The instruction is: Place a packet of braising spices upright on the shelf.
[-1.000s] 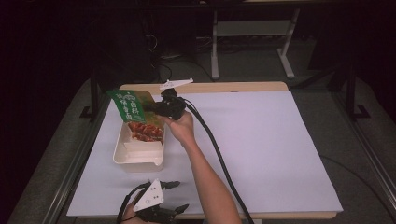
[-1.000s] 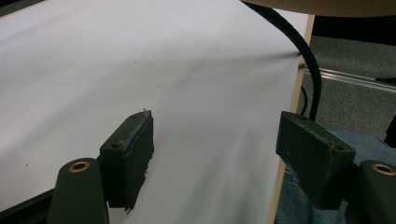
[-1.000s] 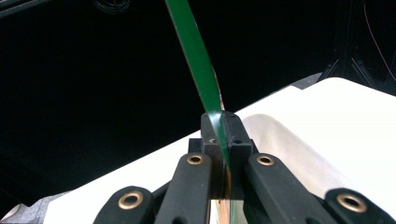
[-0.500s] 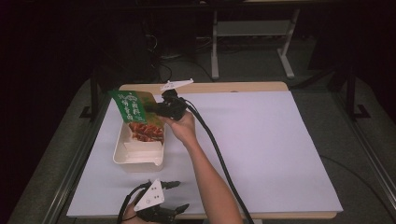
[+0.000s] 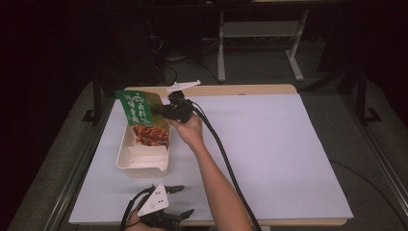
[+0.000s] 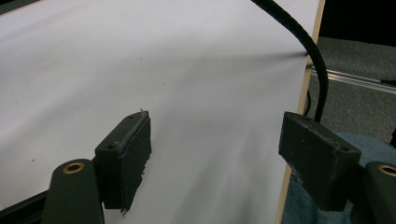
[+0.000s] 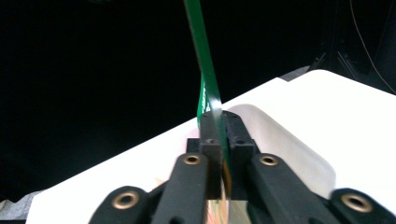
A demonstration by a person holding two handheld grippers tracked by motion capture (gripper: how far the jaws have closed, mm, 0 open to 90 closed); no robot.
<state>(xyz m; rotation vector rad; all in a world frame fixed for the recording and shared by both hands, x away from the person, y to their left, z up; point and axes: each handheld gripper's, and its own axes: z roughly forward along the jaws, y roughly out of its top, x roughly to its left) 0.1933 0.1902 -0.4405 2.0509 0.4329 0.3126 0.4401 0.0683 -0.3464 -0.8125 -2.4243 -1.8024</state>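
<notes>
Toward the far left corner of the white surface (image 5: 288, 144), the right gripper (image 5: 166, 111) has its jaws pressed together on the edge of a green packet (image 5: 139, 109), printed with white lettering and a picture of reddish-brown food. The packet hangs tilted above the far end of a cream tray (image 5: 142, 155), which lies on the surface near the left edge. In the right gripper view the green packet (image 7: 205, 88) runs edge-on, pinched between the two jaws, with the cream tray (image 7: 289, 149) just beyond them. The left gripper (image 5: 174, 202) rests at the near edge of the surface, below the tray, its jaws spread wide apart and holding nothing; the left gripper view shows bare white surface (image 6: 140, 70) between them.
</notes>
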